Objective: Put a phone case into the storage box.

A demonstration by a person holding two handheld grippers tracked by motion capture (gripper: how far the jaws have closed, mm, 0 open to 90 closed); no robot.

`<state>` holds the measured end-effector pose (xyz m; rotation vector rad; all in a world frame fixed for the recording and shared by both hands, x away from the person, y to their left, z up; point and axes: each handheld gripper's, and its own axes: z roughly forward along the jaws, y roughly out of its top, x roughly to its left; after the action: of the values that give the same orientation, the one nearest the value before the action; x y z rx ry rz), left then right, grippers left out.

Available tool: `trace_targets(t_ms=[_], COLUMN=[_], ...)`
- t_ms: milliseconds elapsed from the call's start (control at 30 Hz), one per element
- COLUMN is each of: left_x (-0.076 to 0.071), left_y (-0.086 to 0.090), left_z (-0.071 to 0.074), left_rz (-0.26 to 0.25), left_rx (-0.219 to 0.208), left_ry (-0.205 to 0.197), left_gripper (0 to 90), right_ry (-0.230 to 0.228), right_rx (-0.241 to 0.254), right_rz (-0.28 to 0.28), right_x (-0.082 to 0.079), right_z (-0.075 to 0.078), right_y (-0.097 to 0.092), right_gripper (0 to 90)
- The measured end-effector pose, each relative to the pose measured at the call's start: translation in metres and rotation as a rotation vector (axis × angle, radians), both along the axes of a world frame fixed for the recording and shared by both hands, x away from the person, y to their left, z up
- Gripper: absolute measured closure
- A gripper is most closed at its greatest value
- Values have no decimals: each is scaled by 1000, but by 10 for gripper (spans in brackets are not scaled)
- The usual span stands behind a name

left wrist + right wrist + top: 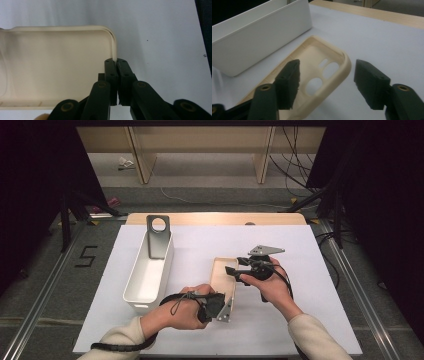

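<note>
Cream phone case (220, 276) lies on the white table sheet (300, 310), middle of the table, open side up, nothing in it; camera cutouts show through its back in the right gripper view (322, 75). Left gripper (220, 306) is clamped tight on the case's rim at its near end, jaws pinching the thin wall (115, 53) in the left gripper view. Right gripper (234, 270) sits at the case's far right edge, jaws apart, straddling the rounded corner, pads not touching it as far as the right gripper view shows. White oblong bin (150, 270) stands left of the case, just beside it but apart, long side running away from the person. Its inside looks bare. Grey metal plate with a round hole (158, 236) stands upright at the bin's far end.
</note>
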<state>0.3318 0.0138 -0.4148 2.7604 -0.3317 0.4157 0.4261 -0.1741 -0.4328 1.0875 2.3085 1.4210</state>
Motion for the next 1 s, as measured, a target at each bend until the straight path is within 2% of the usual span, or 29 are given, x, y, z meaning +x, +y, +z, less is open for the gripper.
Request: trace_targets(t_ms=[133,300,467,533,567,733,867,1000], left_x=[0,0,1,1,2,5,8,11], left_y=[-1,-1,-2,-2,-2,-3,-3,-1], left_z=[0,-2,-5,-8,-8,-14,-16,-16], left_rz=[-13,-6,-7,5,-4,3,9,39], left_rx=[4,-4,-12,-22,-13,-12,-4,-22], left_ry=[-4,1,5,18,7,12,-4,-4], left_gripper=[876,876,875,874,874,873,869,865], right_ry=[18,33,51,58,61,82,102,119], right_rx=[13,38,70,81,90,120,168,220], right_rz=[-4,-14,-24,-28,-30,-43,-59,-72], right_x=[1,2,2,1,1,-1,-4,-7], right_z=[1,2,5,6,7,11,16,21], right_y=[2,0,-3,-3,-4,-6,-7,-9], right_gripper=[520,617,659,682,696,744,782,804])
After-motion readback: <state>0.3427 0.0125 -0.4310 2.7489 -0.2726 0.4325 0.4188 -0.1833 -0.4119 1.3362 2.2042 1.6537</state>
